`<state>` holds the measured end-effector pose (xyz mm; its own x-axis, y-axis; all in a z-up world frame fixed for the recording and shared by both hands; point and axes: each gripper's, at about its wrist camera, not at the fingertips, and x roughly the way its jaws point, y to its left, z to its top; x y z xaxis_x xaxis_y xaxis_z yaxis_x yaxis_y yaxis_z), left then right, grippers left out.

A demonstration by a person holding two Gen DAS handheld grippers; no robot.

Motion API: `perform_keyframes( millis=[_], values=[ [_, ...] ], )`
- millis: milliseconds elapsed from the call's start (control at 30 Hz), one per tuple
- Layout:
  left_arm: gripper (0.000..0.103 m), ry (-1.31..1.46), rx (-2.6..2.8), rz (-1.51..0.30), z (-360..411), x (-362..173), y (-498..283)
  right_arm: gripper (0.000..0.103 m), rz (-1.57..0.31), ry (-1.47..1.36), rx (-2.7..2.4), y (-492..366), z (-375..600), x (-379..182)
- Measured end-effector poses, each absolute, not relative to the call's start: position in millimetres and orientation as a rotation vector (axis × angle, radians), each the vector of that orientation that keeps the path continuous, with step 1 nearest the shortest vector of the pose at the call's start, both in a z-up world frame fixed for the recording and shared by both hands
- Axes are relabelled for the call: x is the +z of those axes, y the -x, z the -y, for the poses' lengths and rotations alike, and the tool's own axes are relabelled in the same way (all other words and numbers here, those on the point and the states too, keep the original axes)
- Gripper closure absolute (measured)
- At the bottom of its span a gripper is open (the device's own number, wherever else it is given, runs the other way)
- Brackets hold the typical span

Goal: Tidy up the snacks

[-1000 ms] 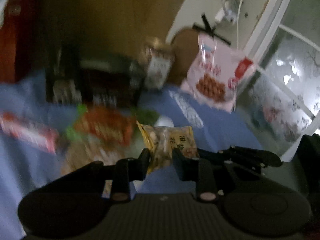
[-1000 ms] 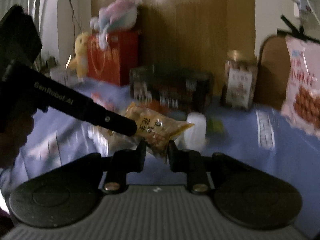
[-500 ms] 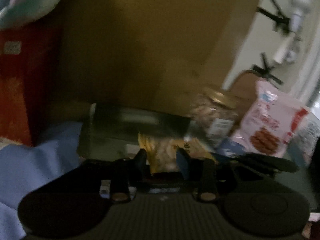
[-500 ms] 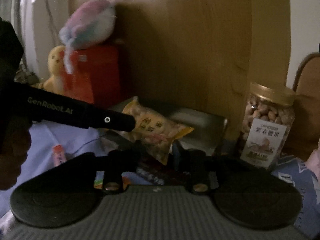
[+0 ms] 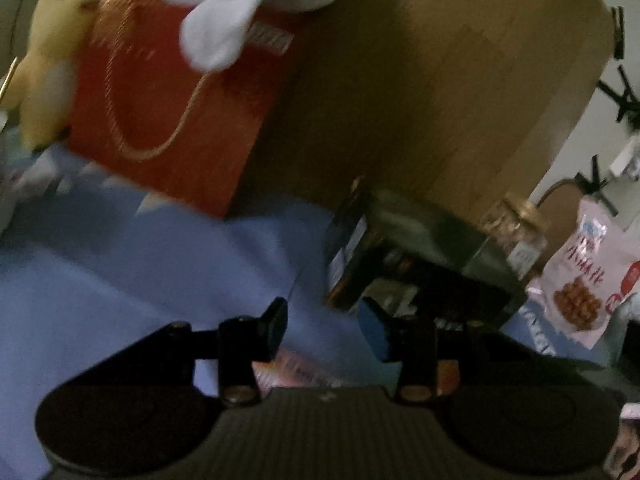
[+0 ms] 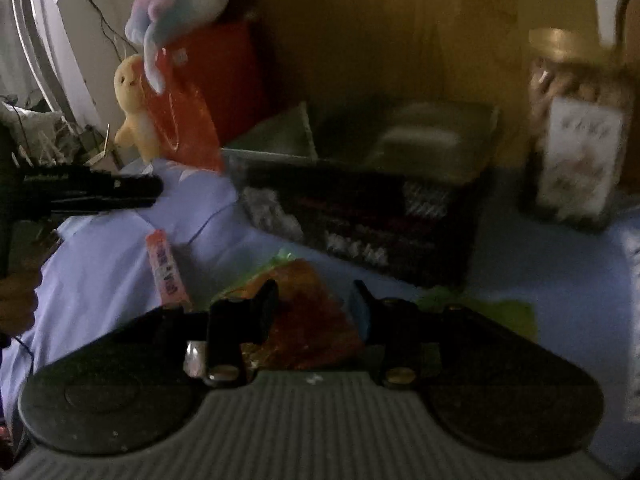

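Blue cloth (image 6: 120, 264) carries the dark open cardboard snack box (image 6: 360, 216) behind and the orange-red crinkly snack packet (image 6: 308, 320) directly under the wide-open, empty right gripper (image 6: 314, 304), nearer than the equally open, empty left gripper (image 5: 324, 328).

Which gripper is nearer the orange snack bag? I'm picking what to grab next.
Right. The right gripper hangs open just above the orange snack bag; the left gripper sits farther off, up to its left.
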<state>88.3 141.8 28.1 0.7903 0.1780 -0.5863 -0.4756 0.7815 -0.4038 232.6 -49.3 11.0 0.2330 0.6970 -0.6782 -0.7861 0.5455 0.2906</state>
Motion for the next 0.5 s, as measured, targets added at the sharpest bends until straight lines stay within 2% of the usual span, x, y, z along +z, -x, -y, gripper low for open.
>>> perform_keyframes(
  millis=[133, 333, 500],
  values=[
    [0.063, 0.616, 0.355, -0.557, -139, 15, -70, 0.061, -0.889, 0.151, 1.126, -204, 47, 10],
    [0.063, 0.619, 0.277, -0.546, -109, 9, -52, 0.060, -0.747, 0.262, 1.226, -131, 67, 16],
    [0.063, 0.602, 0.219, -0.559, -85, 11, -49, 0.060, -0.721, 0.230, 1.192, -121, 98, 20]
  ],
)
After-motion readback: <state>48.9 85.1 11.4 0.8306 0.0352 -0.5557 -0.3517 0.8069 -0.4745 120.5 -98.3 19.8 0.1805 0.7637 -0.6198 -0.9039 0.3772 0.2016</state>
